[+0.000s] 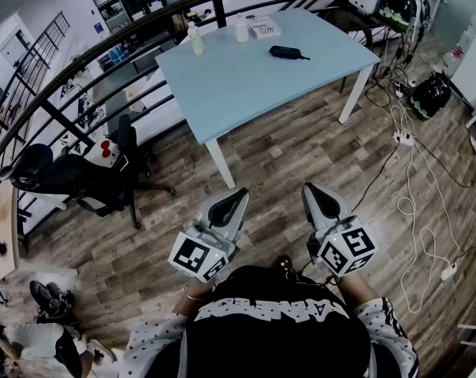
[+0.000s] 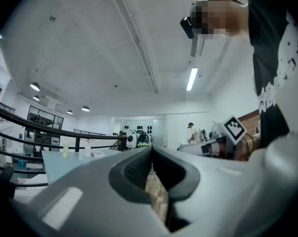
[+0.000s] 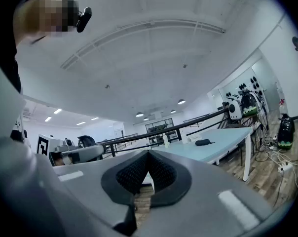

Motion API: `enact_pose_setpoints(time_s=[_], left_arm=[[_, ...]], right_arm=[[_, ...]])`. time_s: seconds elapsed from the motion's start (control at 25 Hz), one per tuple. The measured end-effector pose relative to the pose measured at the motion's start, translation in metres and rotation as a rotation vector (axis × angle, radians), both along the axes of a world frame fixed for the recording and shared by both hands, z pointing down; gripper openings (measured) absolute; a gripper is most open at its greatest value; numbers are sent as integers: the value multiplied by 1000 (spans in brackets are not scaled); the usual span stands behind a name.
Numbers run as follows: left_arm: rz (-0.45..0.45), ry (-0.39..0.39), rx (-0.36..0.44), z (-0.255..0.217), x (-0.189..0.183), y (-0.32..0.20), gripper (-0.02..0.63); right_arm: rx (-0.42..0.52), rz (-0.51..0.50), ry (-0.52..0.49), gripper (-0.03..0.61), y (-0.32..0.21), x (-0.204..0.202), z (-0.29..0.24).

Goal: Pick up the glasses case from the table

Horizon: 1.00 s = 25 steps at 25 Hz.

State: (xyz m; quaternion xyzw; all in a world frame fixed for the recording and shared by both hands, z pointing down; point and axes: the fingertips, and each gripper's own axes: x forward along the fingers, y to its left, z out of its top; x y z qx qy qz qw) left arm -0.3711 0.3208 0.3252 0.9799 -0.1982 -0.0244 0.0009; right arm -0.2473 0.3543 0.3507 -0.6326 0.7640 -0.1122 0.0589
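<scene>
Where the glasses case lies: far part of the blue table, well apart from both grippers.
Left gripper: jaws together, empty.
Right gripper: jaws together, empty.

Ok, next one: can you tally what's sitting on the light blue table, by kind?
glasses case: 1
bottle: 1
white cup: 1
flat white box: 1
Total: 4

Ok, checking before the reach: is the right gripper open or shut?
Shut: the right gripper has its jaws meeting at the tips, nothing between them.
</scene>
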Motion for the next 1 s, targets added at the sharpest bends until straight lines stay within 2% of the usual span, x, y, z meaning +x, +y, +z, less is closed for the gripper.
enact_pose_setpoints(time_s=[0.28,0.6,1.0], left_arm=[[1,-4,6,-1,2,4,0],[-15,-24,2,3,6,9,0],[-23,-39,12,3,31,13,0]], right_arm=[[-4,7,-6,5,5,3,1],[14,-1,-61,5,9,10,3],[12,13,-100,5,13,40,10]])
